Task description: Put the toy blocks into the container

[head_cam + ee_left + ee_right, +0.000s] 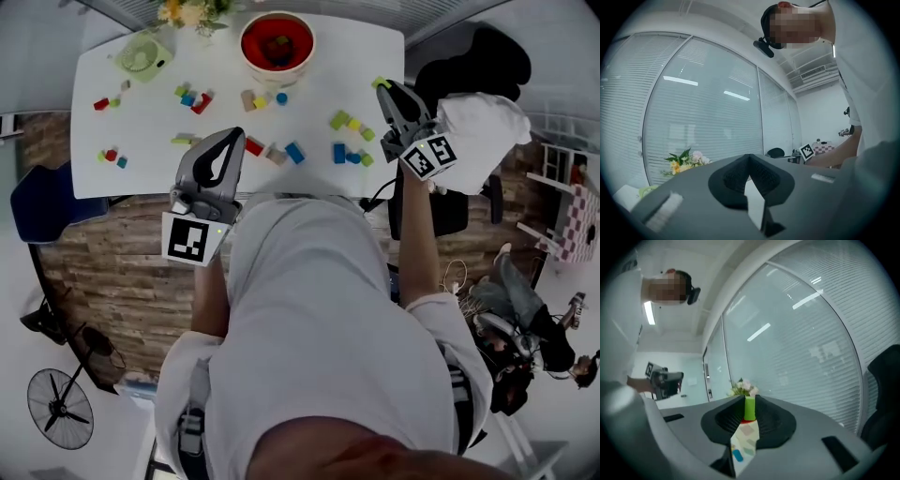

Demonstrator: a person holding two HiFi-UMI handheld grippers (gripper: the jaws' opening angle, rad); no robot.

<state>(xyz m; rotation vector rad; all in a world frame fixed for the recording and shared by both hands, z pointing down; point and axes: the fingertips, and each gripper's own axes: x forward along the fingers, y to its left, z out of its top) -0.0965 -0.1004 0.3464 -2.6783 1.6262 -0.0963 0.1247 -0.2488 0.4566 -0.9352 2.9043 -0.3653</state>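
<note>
Left gripper (231, 137) level over the table's (309, 103) near edge, jaws together, empty; right gripper (385, 87) level at its right edge, clamped on a green block (749, 409).

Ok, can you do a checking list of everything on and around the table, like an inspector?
Surface: white table, blocks spread across it.
Job's things: red bowl at the far edge, something dark inside; coloured blocks scattered in small groups.
Clutter: green mini fan and flowers at the far edge.
Claws: left claw shut, empty; right claw shut on a green block.
Cables: thin dark cable below the table's near edge.
Surroundings: wooden floor, black chair, blue chair, floor fan.
</note>
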